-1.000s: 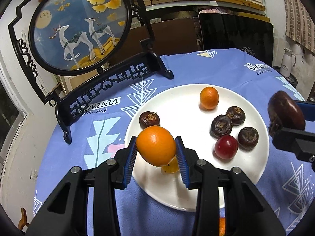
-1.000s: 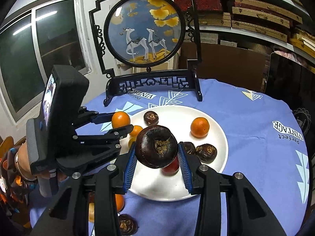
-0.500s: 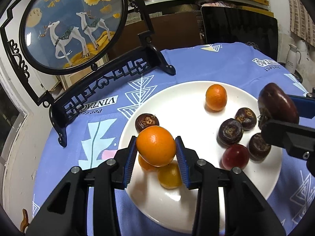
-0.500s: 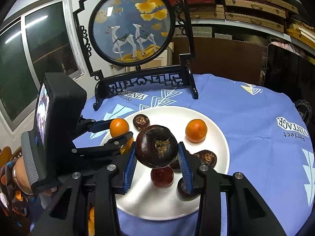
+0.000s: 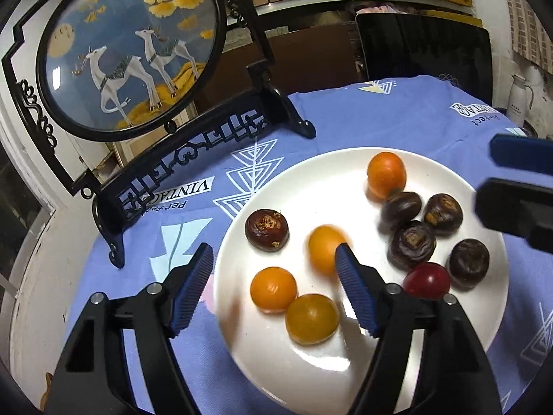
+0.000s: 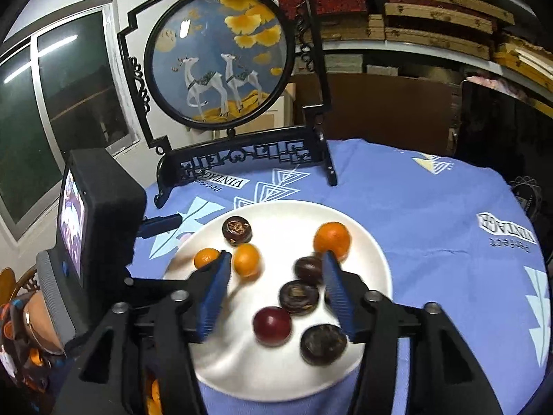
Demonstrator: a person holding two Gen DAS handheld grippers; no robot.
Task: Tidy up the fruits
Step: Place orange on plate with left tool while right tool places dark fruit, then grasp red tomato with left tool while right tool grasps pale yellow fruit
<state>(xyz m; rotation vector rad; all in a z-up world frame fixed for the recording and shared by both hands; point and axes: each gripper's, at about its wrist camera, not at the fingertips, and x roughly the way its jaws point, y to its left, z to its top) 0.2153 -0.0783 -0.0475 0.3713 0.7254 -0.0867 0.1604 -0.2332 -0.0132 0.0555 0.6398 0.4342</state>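
looks to us like a lived-in home doubling as storage: round table under a blue printed tablecloth (image 6: 432, 207), a decorative deer screen (image 6: 221, 65) on a carved black stand, shelves stacked with wooden frames (image 6: 435, 17), and a white thermos jug (image 5: 518, 98).

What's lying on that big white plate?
The white plate holds four orange fruits, five dark brown ones and one red fruit. The left gripper covers part of it.
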